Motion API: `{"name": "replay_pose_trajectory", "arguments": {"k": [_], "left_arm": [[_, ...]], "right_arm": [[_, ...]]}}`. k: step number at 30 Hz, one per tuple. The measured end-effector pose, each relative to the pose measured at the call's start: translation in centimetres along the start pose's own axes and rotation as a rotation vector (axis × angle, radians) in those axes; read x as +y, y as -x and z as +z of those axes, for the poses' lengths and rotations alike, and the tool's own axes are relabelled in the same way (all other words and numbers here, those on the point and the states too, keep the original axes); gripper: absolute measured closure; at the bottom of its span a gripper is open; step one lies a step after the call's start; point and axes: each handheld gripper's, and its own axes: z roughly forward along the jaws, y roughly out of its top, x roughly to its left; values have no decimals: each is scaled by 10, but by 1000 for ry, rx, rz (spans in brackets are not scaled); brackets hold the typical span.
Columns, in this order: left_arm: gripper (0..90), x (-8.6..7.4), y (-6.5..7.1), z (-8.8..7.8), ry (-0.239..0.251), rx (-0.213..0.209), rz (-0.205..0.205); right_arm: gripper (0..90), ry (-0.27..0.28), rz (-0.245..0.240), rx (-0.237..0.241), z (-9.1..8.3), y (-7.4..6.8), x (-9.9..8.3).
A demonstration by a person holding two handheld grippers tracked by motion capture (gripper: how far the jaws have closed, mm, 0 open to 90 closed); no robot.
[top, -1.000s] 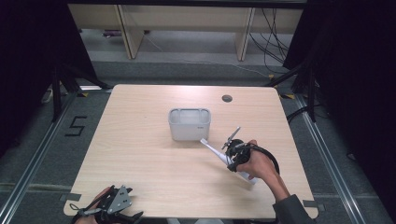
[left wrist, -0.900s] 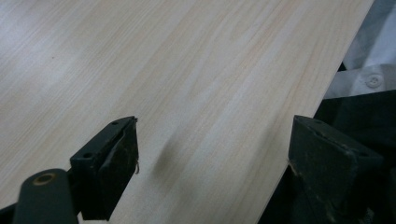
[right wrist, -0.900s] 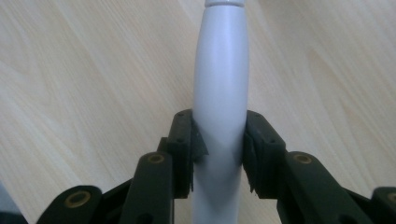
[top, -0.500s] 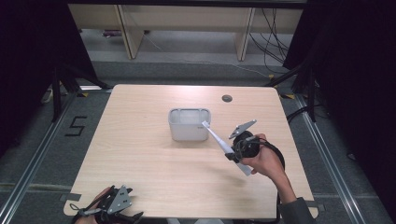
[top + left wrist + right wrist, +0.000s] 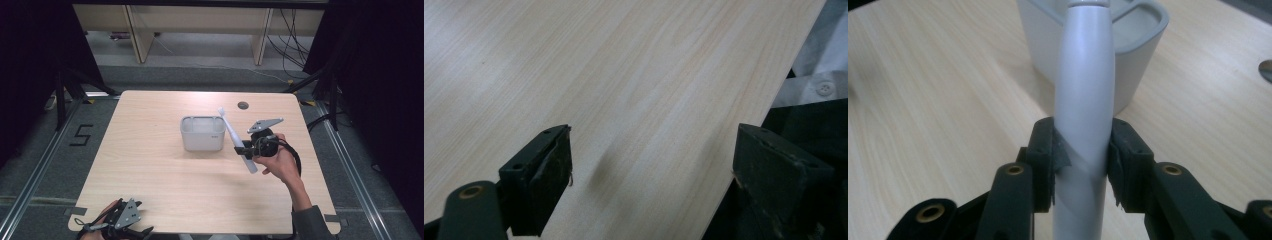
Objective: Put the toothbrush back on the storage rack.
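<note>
The left gripper (image 5: 120,222) is held at the near table (image 5: 165,200) edge with its jaws wide apart and nothing between them. Farther in, the right gripper (image 5: 1080,160) is clamped on a toothbrush (image 5: 1083,100), both pads pressed against the thick part of the handle. The toothbrush (image 5: 237,140) is carried clear of the table, tilted, with its head raised just beside the bin (image 5: 202,133) at mid-table.

The toothbrush is judged to be light, stiff and smooth. Slipping or pivoting between the pads is to be expected, so the grip is best kept on the thick handle section, not on the narrow neck.

The handle is plain white-grey, rounded, tapering toward the head. The bin is pale grey, open-topped, with rounded corners.
</note>
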Motion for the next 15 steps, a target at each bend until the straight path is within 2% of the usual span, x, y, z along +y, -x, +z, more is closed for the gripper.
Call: {"name": "replay_pose_trajectory", "arguments": {"k": [2, 3, 5, 6, 7, 11, 12, 14, 15], "left_arm": [[158, 0, -1, 0, -6, -4, 5], [158, 0, -1, 0, -6, -4, 5], [158, 0, 0, 0, 3, 2, -1], [158, 0, 0, 0, 5, -2, -3], [159, 0, -1, -1, -3, -5, 5], [158, 1, -1, -1, -1, -5, 8], [159, 0, -1, -1, -3, -5, 7], [158, 0, -1, -1, -4, -3, 8], [158, 1, -1, -1, 0, -3, -4]], "right_arm": [[665, 39, -16, -3, 2, 3, 4], [665, 39, -16, -3, 2, 3, 4], [665, 81, 2, -5, 5, 4, 9], [664, 82, -7, -2, 4, 5, 11], [665, 82, 16, -8, 5, 4, 13], [665, 126, 31, -8, 7, 6, 18], [665, 143, 10, -23, 7, 7, 20], [665, 159, 5, -21, 9, 8, 22], [665, 179, 28, -30, 10, 7, 25]]}}
